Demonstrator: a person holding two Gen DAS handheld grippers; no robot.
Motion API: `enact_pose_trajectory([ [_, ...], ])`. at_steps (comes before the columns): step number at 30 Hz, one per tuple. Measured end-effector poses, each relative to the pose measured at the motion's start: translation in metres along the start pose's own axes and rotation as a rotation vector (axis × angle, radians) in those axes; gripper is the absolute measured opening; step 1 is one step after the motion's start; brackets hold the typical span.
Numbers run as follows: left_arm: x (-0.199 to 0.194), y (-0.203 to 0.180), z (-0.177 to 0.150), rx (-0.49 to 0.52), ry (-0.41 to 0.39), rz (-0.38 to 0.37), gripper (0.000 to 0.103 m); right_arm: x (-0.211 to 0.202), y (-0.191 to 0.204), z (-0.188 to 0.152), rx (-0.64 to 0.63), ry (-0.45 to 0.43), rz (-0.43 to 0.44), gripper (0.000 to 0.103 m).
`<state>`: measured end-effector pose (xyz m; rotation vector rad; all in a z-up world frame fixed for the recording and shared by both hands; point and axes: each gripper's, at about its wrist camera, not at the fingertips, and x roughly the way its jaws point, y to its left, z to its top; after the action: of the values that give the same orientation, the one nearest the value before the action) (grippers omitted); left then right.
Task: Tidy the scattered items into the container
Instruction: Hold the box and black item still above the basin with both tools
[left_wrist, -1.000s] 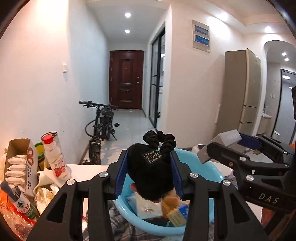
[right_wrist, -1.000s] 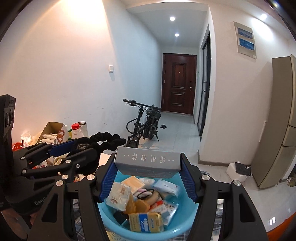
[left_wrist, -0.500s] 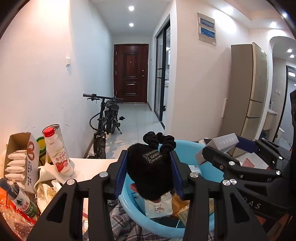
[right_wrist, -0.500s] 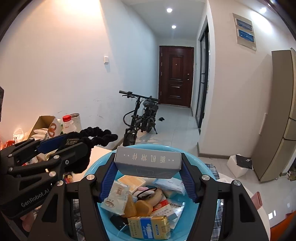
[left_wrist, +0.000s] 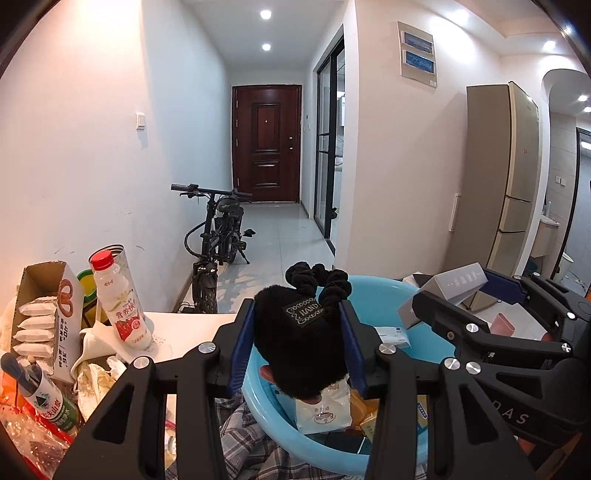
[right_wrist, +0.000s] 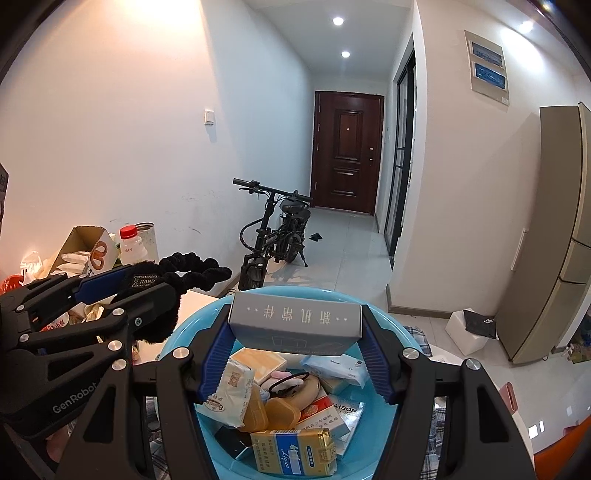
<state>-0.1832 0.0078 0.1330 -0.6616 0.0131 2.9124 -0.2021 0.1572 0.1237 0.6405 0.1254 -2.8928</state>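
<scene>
The left gripper (left_wrist: 299, 350) clamps a black fuzzy pouch (left_wrist: 301, 343) with a scrunchie-like loop (left_wrist: 317, 277), held above the near-left rim of the blue basin (left_wrist: 373, 299). The right gripper (right_wrist: 295, 339) pinches a grey box (right_wrist: 295, 319) over the basin (right_wrist: 391, 332), directly above packets, a gold carton (right_wrist: 293, 454) and what may be a hair tie. Left of the left gripper stand a red-capped drink bottle (left_wrist: 123, 302) and an open cardboard box (left_wrist: 44, 317).

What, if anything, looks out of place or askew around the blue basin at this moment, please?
Nothing looks spilled or damaged. The blue basin holds a loose, tilted jumble of packets. The left gripper clamps a black furry hair accessory and the right gripper a grey box, both held above the basin, not yet dropped in.
</scene>
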Motion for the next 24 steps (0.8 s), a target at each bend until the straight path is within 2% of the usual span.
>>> enact_pose_trajectory([
  [24,0.0017,-0.0011,-0.0014,0.005,0.012,0.003,0.042,-0.002,-0.004,-0.0019,-0.003,0.004,-0.009,0.067],
])
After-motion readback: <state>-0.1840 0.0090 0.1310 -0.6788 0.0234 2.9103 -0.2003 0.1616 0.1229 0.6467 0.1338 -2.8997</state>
